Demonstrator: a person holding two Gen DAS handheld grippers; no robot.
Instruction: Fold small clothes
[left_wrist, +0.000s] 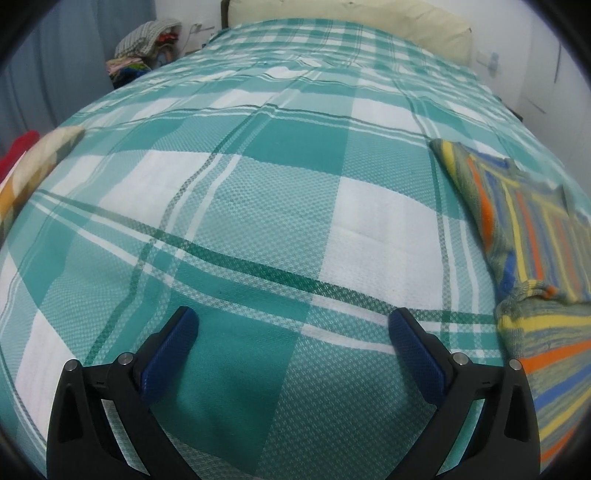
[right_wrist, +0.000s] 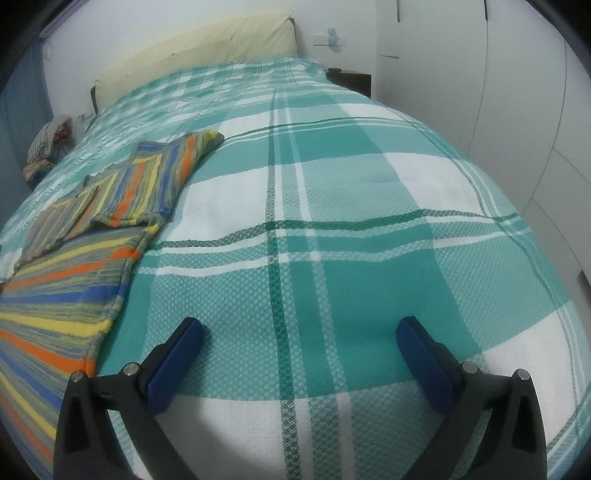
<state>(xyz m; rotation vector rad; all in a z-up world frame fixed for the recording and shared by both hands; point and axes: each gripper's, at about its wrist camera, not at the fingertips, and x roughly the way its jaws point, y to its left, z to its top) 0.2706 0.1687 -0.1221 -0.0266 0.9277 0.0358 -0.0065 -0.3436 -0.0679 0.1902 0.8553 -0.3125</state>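
Note:
A striped knit garment (left_wrist: 535, 236) in orange, yellow, blue and grey lies on the green and white plaid bedspread (left_wrist: 280, 192), at the right edge of the left wrist view. It shows at the left of the right wrist view (right_wrist: 92, 229), with a sleeve folded across its body. My left gripper (left_wrist: 293, 325) is open and empty, low over bare bedspread to the left of the garment. My right gripper (right_wrist: 299, 334) is open and empty, over bare bedspread (right_wrist: 351, 221) to the right of the garment.
A cream headboard cushion (left_wrist: 351, 18) stands at the far end of the bed. A pile of clothes (left_wrist: 144, 48) sits beyond the bed's far left corner. Another patterned item (left_wrist: 33, 166) lies at the left edge. White wardrobe doors (right_wrist: 517, 92) stand to the right.

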